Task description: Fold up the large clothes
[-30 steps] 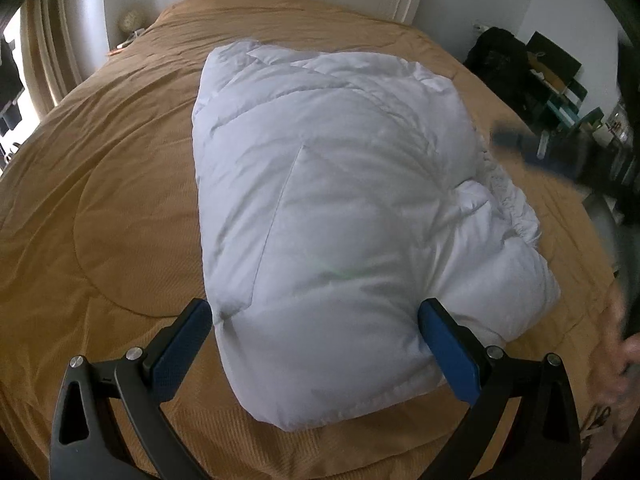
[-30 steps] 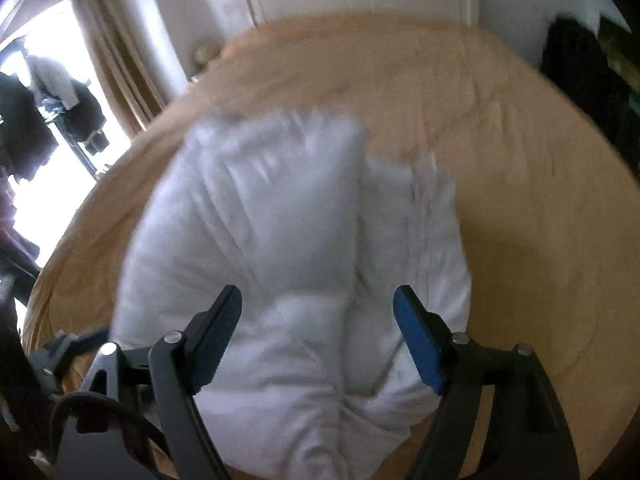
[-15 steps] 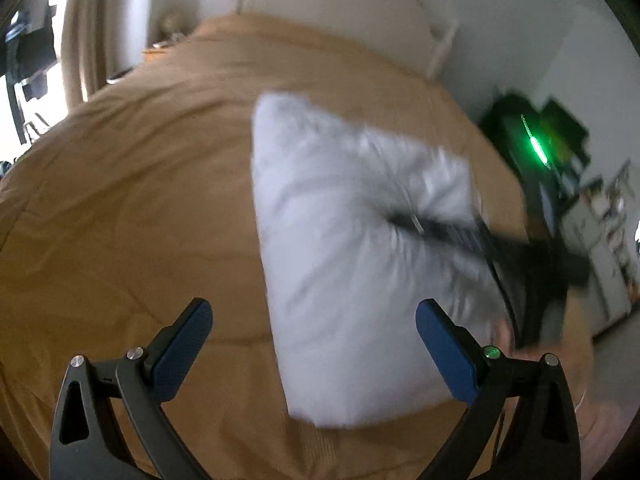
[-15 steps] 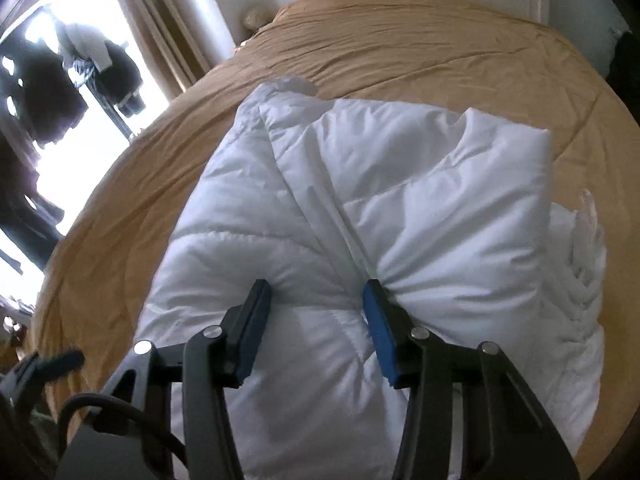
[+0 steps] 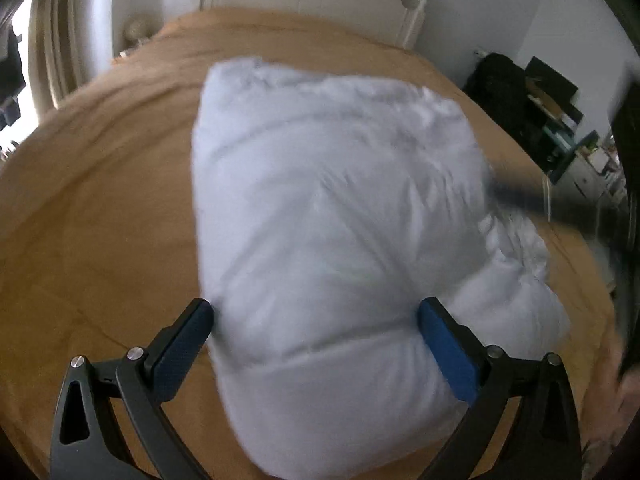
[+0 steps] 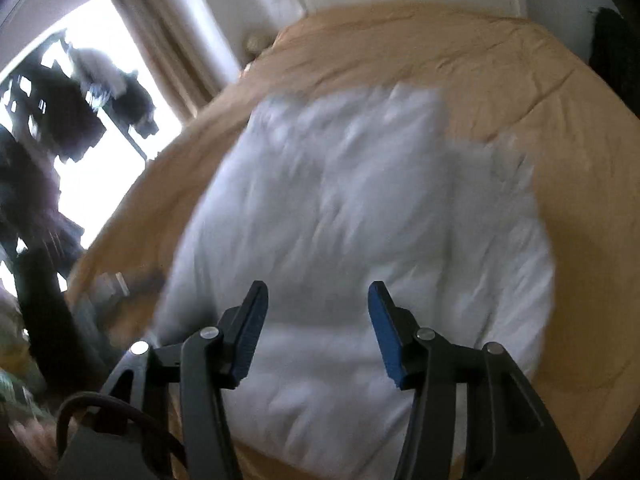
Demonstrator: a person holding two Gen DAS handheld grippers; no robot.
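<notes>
Landmark: tan bedspread (image 5: 100,220). Left gripper (image 5: 316,320): jaws spread wide, holding nothing, above near edge of bedspread. White puffy garment (image 5: 332,220): folded bundle at bedspread centre. Right gripper (image 6: 318,322): jaws apart, empty, over garment's near end.

I can read no text, label, brand, number or sign in either of my wrist views. Both are smeared by motion blur, and the cluttered shelves (image 5: 560,120) at the right of my left view are too small and soft to make out any lettering.
</notes>
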